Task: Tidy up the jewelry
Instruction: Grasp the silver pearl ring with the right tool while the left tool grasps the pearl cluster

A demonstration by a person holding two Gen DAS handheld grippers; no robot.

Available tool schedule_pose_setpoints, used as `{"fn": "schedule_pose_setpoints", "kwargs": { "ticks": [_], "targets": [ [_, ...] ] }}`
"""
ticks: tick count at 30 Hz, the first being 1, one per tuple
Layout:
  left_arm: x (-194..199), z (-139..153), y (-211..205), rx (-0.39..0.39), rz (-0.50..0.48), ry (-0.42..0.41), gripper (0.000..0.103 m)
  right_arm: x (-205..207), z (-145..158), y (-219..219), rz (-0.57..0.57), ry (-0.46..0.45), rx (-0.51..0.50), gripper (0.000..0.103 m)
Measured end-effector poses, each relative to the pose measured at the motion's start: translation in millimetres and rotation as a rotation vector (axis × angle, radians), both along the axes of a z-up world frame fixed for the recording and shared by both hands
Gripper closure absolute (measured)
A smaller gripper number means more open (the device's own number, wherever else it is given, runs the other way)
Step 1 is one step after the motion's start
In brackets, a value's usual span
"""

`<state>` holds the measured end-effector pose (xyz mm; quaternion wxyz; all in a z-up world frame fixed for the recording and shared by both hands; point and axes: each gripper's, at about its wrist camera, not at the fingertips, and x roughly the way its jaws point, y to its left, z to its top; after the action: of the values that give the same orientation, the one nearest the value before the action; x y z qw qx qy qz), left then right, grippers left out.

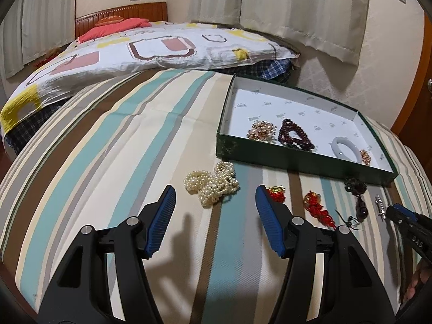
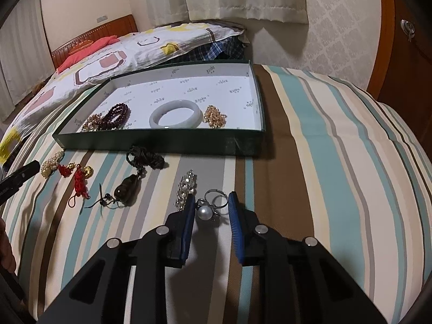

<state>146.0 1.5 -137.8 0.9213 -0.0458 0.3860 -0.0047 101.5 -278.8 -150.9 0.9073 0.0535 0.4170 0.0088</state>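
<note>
Left wrist: left hand-held gripper (image 1: 214, 199) half open, empty, pearl necklace (image 1: 212, 185) on the striped bed cover (image 1: 108, 140) just ahead between its fingertips.
Right wrist: right hand-held gripper (image 2: 212, 202) narrowed around pearl ring (image 2: 209, 208); pads not touching it. Green box (image 2: 151, 140) beyond.

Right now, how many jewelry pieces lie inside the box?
4: gold cluster at left, dark bead strand beside it, bangle mid-box, gold piece at right. The near wall may hide more.
</note>
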Motion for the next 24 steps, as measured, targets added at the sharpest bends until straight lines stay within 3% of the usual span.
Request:
{"fn": "schedule_pose_setpoints", "kwargs": {
  "ticks": [13, 20, 24],
  "targets": [
    [34.7, -21.1, 6.3, -0.041, -0.003, 0.098, 0.044, 7.3, -0.6, -4.2, 0.009, 0.002, 0.024, 0.077],
    [34.8, -20.7, 4.1, -0.030, -0.023, 0.097, 0.073, 8.8, -2.2, -3.8, 0.009, 0.006, 0.029, 0.077],
    [32.9, -19.6, 2.7, -0.027, -0.035, 0.089, 0.076, 9.0, -1.9, -4.4, 0.008, 0.003, 0.029, 0.077]
  ]
}}
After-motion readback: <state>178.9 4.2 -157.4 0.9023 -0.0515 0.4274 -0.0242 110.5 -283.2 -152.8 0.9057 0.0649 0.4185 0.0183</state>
